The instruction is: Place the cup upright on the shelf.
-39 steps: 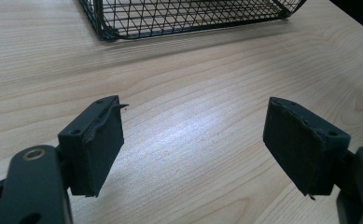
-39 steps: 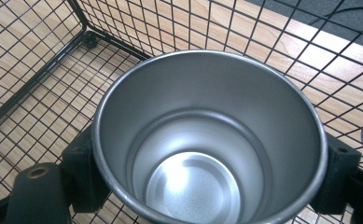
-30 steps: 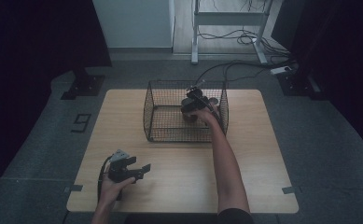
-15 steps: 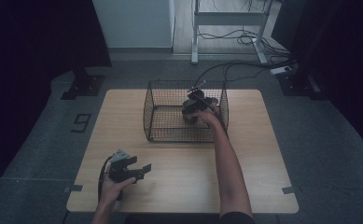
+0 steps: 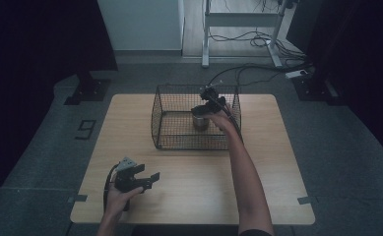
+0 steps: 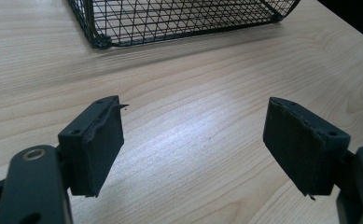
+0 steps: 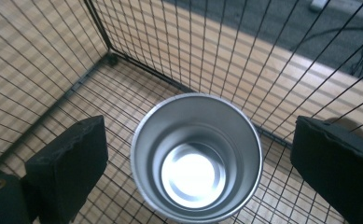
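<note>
A shiny metal cup (image 5: 200, 122) stands upright and empty inside the black wire basket (image 5: 179, 142) at the table's far middle. My right gripper (image 5: 201, 110) reaches into the basket from above, and in the right gripper view it is open (image 7: 198, 163) with one jaw on each side of the cup (image 7: 196, 158), both clear of its rim. My left gripper (image 5: 147, 178) rests low over the front left of the wooden table (image 5: 277, 162). In the left gripper view it is open (image 6: 193, 144) with bare wood between the jaws and the basket (image 6: 170, 18) farther ahead.
The basket's wire walls (image 7: 170, 37) close in around the cup on all sides. Dark floor surrounds the table, with cables (image 5: 258, 73) and a metal stand's legs behind it. The table's near half has free room.
The right gripper has risen a little over the basket, and the cup now shows standing beneath it. The left gripper has stayed put.
</note>
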The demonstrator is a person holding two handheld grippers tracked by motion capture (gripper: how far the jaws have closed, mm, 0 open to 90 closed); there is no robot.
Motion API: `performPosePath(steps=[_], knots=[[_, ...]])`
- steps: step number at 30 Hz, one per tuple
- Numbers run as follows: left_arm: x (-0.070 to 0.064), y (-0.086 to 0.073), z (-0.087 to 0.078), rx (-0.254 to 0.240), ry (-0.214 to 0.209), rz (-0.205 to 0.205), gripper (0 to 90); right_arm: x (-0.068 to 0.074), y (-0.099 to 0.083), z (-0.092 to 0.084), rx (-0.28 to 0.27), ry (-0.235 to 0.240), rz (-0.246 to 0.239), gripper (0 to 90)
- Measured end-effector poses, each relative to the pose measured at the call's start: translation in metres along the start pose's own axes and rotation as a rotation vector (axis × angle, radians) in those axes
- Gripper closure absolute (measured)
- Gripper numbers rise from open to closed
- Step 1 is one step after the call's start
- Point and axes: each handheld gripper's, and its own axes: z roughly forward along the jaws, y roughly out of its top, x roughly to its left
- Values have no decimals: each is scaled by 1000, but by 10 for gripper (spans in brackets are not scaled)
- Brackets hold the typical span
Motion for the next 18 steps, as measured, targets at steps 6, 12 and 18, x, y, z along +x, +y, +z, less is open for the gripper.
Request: performPosePath(steps=[6, 12, 18], knots=[[1, 0, -1, 0, 4, -2, 204, 6, 3, -27, -84, 31, 14, 58], [2, 0, -1, 0, 11, -6, 204, 13, -4, -52, -123, 60, 9, 68], [4, 0, -1, 1, 19, -10, 204, 16, -20, -76, -163, 83, 12, 84]])
